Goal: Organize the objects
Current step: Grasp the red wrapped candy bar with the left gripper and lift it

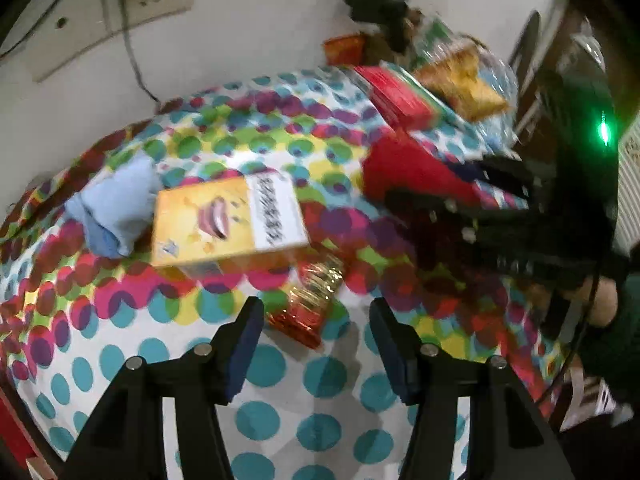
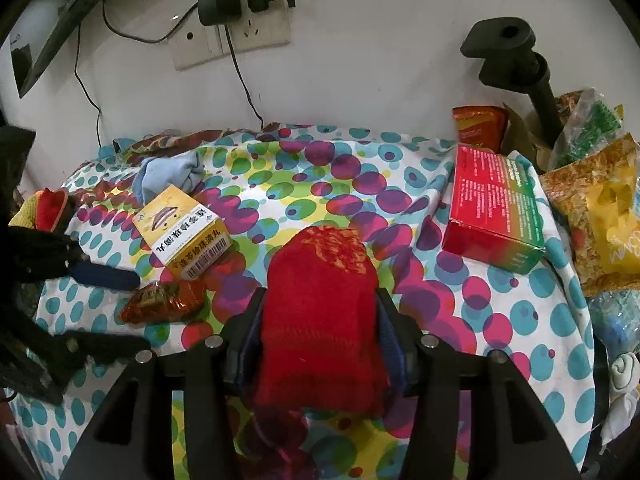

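The right gripper [image 2: 320, 320] is clamped on a red knitted sock [image 2: 320, 312], its pads pressing the fabric from both sides. The sock's long axis runs along the fingers, its rounded end with orange pattern pointing far, toward the wall, above the dotted tablecloth [image 2: 500, 312]. The left gripper [image 1: 316, 328] hovers with fingers apart and nothing between them, just near of a shiny red-gold snack packet [image 1: 312, 300] that lies lengthwise near to far. Beyond the packet, a yellow medicine box [image 1: 228, 220] lies flat, its long side running left to right, with a light blue cloth [image 1: 116, 204] touching its left end. At far right sits a red-and-green carton [image 2: 492, 212], beside crinkled snack bags [image 2: 596, 208].
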`<action>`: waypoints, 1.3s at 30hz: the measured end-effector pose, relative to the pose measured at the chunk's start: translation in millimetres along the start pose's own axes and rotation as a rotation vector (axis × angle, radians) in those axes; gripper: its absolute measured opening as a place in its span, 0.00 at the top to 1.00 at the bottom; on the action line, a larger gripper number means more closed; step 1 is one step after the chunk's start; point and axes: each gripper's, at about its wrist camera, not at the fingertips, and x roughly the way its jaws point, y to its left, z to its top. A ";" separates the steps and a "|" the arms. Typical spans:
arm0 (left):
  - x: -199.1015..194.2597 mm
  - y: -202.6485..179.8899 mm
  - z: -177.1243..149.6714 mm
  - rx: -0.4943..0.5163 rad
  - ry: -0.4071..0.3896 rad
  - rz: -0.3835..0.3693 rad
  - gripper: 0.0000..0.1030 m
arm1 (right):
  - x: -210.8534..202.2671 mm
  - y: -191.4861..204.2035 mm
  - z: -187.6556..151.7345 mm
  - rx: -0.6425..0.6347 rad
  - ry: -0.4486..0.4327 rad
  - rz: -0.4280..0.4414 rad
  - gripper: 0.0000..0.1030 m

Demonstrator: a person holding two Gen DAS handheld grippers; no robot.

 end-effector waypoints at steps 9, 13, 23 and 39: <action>17.2 -21.4 3.7 0.086 0.003 0.070 0.45 | 7.0 6.5 -0.3 -0.029 0.030 -0.044 0.50; 21.9 -27.5 -1.4 0.095 -0.003 0.094 0.45 | 9.0 10.1 -1.3 -0.052 0.040 -0.078 0.50; 19.8 -32.3 -5.1 0.054 -0.058 0.147 0.81 | 12.8 5.3 -2.3 -0.036 0.060 -0.077 0.44; 13.6 -33.9 -16.6 -0.032 -0.087 0.169 0.81 | 11.9 7.1 -2.6 -0.030 0.053 -0.083 0.54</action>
